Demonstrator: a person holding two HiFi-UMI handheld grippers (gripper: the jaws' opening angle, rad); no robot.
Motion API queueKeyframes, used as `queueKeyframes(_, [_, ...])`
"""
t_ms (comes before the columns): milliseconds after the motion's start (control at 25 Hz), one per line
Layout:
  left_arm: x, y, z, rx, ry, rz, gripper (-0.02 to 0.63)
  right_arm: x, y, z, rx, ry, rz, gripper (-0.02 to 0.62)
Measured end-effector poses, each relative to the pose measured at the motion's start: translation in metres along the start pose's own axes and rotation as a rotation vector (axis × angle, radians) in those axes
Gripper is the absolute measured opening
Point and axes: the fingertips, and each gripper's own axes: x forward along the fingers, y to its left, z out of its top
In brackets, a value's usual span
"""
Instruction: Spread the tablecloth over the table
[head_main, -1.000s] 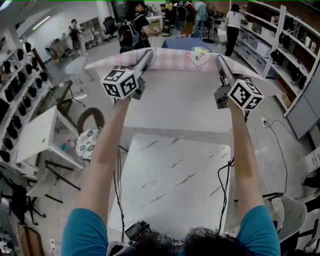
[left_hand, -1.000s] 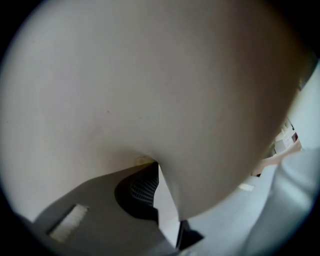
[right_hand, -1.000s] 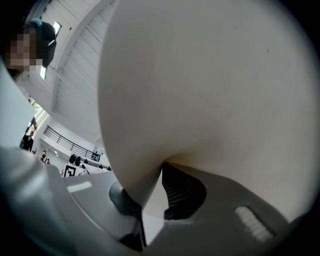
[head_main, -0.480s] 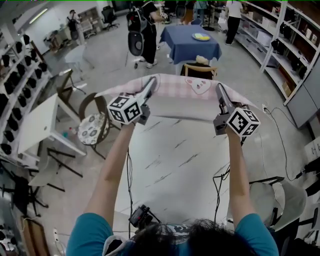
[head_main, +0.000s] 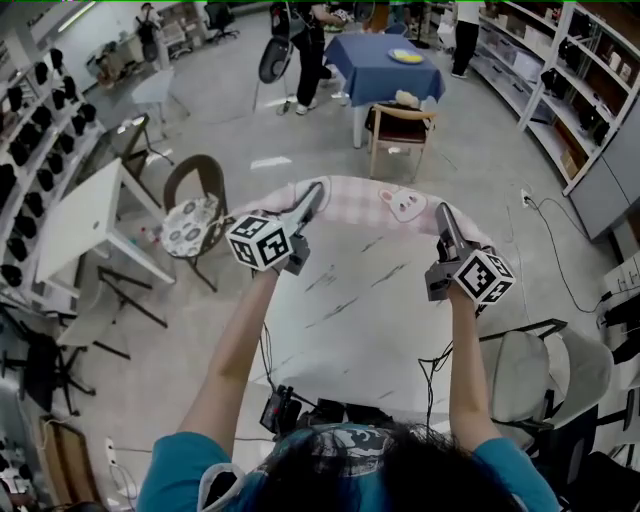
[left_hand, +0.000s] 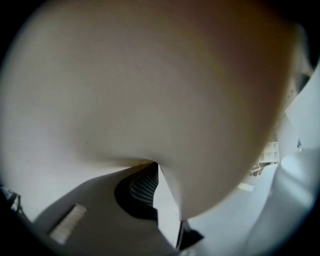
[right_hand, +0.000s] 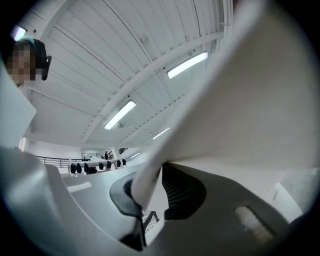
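Observation:
The pink checked tablecloth (head_main: 372, 202) with a rabbit picture hangs stretched between my two grippers over the far edge of the white marble table (head_main: 350, 320). My left gripper (head_main: 315, 190) is shut on the cloth's left part. My right gripper (head_main: 441, 210) is shut on its right part. The left gripper view is mostly filled by pale cloth (left_hand: 150, 80), which runs down between the jaws of the left gripper (left_hand: 157, 172). In the right gripper view, a fold of the cloth (right_hand: 240, 100) is pinched between the pads of the right gripper (right_hand: 152, 182). Most of the tabletop is bare.
Beyond the table stand a wooden chair (head_main: 400, 125) and a blue-covered table (head_main: 385, 65). A round patterned chair (head_main: 190, 218) and a white side table (head_main: 75, 225) are at the left. A white chair (head_main: 545, 370) stands at the right, with shelves (head_main: 590, 90) behind it. A person (head_main: 305, 40) stands far back.
Both grippers have come down and toward me with the cloth. The cloth, held high and wide before, now sits low at the table's far edge.

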Motion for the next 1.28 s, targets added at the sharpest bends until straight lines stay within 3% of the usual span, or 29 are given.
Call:
queueKeyframes(200, [-0.054, -0.022, -0.044, -0.111, 0.028, 0.002, 0.071, -0.055, 0.012, -0.054, 0.052, 0.059, -0.077, 0.034])
queueKeyframes(440, [-0.097, -0.043, -0.077, -0.167, 0.073, -0.001, 0.071, -0.107, 0.021, -0.102, 0.185, 0.076, -0.138, 0.034])
queueKeyframes(680, [-0.137, -0.055, -0.114, -0.187, 0.135, 0.055, 0.074, -0.139, 0.036, -0.134, 0.218, 0.135, -0.152, 0.034])
queueKeyframes(880, [-0.172, -0.070, -0.141, -0.274, 0.135, 0.087, 0.074, -0.167, 0.045, -0.154, 0.220, 0.180, -0.142, 0.034])
queueKeyframes(1280, [-0.233, -0.106, -0.183, -0.402, 0.153, 0.121, 0.072, -0.233, 0.063, -0.209, 0.396, 0.244, -0.140, 0.035])
